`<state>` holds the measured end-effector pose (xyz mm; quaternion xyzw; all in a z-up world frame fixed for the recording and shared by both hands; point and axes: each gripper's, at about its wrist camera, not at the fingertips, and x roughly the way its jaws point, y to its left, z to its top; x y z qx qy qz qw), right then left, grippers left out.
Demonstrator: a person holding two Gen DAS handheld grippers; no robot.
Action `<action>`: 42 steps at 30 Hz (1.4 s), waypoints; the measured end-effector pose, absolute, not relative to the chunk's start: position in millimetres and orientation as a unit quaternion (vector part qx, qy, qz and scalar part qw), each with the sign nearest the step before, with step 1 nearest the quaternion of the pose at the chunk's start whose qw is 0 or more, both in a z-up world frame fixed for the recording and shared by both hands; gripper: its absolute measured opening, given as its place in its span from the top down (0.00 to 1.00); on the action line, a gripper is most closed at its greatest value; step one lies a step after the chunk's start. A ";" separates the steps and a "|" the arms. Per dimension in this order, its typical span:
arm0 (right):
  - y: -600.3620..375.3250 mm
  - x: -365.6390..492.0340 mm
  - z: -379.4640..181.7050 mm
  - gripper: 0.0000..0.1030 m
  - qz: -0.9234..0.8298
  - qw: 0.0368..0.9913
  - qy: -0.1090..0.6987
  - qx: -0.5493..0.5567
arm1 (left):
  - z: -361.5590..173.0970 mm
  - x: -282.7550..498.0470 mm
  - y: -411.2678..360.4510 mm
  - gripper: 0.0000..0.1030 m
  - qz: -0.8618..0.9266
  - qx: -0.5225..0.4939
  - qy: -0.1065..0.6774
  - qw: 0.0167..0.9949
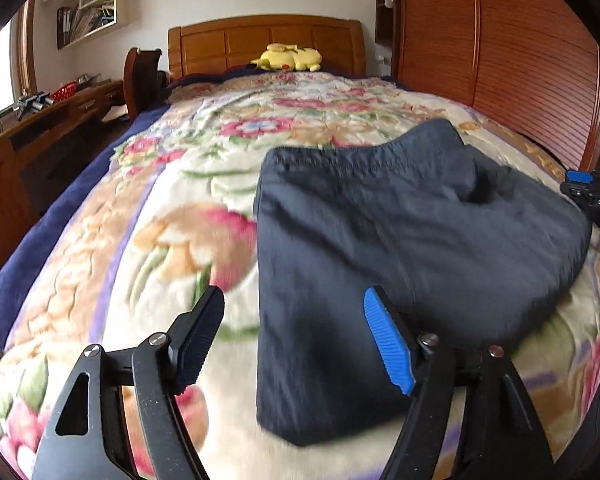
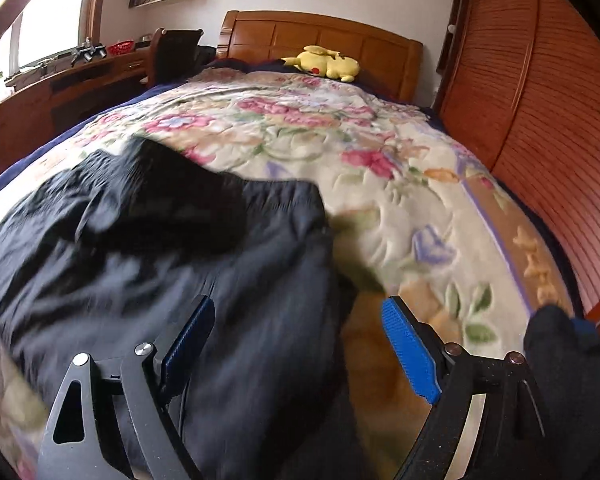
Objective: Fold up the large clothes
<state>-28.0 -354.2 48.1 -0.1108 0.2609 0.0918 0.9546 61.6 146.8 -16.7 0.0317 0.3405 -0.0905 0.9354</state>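
A dark navy garment (image 1: 400, 240) lies folded over on the flowered blanket (image 1: 172, 216), its waistband at the far edge. My left gripper (image 1: 296, 336) hangs open above the garment's near left corner, nothing between its fingers. In the right wrist view the same garment (image 2: 172, 248) fills the left half, bunched and creased. My right gripper (image 2: 300, 344) stands open over its right edge, and the cloth passes under the jaws without being pinched. The right gripper's body (image 1: 590, 192) also shows at the far right of the left wrist view.
A yellow plush toy (image 1: 288, 58) rests by the wooden headboard (image 1: 260, 38). A wooden wardrobe (image 1: 520, 52) runs along the bed's right side. On the left stand a desk (image 1: 60, 108), a chair and a red basket. A dark sleeve (image 2: 568, 364) shows at lower right.
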 end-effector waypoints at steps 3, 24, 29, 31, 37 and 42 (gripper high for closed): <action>-365.6 -46.8 44.0 0.16 0.101 0.956 0.262 -0.086 | -24.5 54.1 149.1 0.29 -0.092 0.023 0.347 0.933; -381.2 -27.9 1.8 0.14 0.135 0.929 0.344 0.000 | -50.2 49.7 150.9 0.35 -0.097 0.019 0.363 0.927; -380.9 -25.9 -1.0 0.33 0.169 0.921 0.350 0.011 | -52.0 49.8 145.1 0.61 -0.107 0.029 0.374 0.921; -378.5 -27.1 -0.5 0.42 0.175 0.922 0.345 0.000 | -52.7 49.0 142.2 0.76 -0.105 0.035 0.377 0.920; -366.8 -38.7 0.7 0.76 0.166 0.931 0.322 -0.049 | -49.7 40.8 136.8 0.95 -0.094 0.050 0.374 0.921; -362.5 -47.2 2.5 0.82 0.158 0.935 0.310 -0.070 | -42.7 28.0 136.2 0.96 -0.089 0.057 0.357 0.928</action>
